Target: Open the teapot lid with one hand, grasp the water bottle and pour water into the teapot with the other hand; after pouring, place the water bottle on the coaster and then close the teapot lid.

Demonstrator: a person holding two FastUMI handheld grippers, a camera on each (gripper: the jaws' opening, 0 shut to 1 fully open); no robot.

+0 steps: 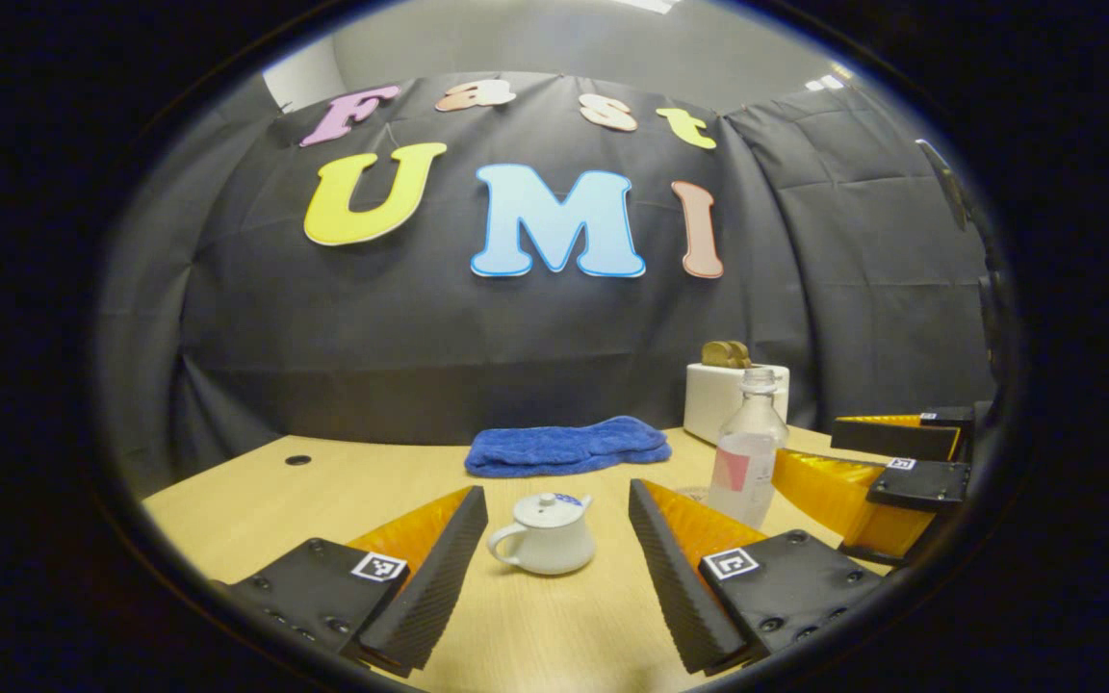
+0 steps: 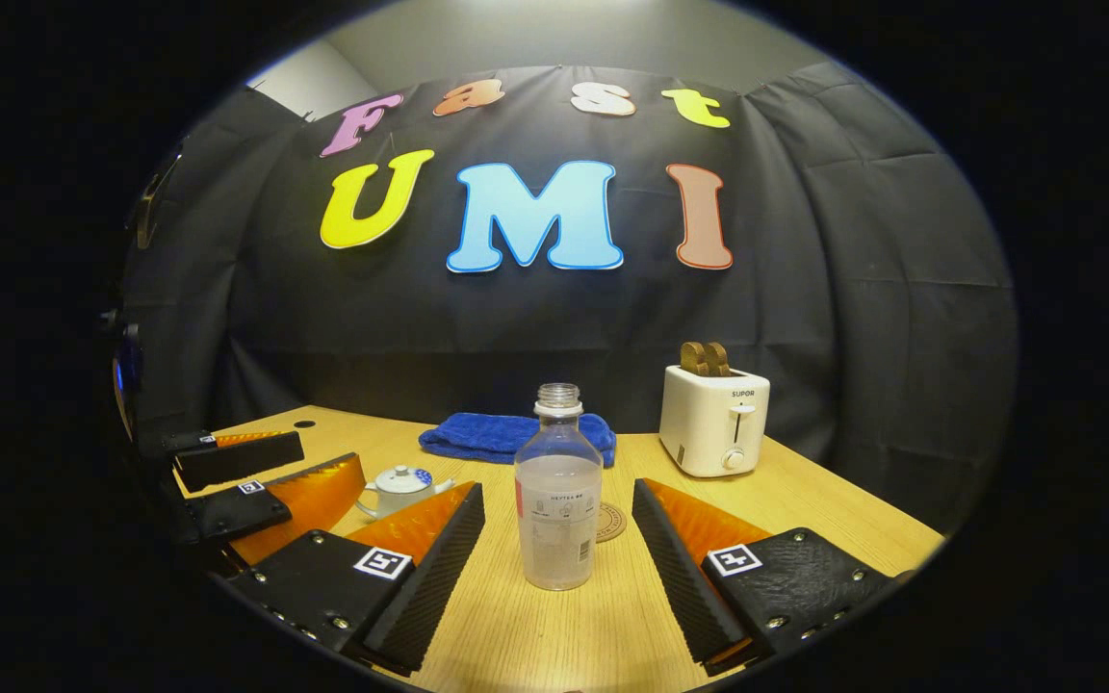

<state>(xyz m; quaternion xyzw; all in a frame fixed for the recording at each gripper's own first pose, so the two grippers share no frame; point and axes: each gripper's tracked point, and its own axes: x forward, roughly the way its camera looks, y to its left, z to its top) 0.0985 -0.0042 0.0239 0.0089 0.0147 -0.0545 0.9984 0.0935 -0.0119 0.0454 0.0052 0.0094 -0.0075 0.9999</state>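
While both tools gape empty, we find the teapot (image 1: 543, 534) dead ahead of the left tool (image 1: 557, 553) and the upright bottle (image 2: 557, 491) ahead of the right tool (image 2: 557, 558).

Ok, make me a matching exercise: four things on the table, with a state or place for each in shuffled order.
Things:
1. teapot
2. bottle
3. towel
4. toaster

States or places:
A. holds brown slices in its slots
B. uncapped, upright between the right gripper's open fingers
C. folded, at the back by the wall
D. lid on, ahead of the left gripper's open fingers

Pairs: 1-D, 2-B, 3-C, 4-A
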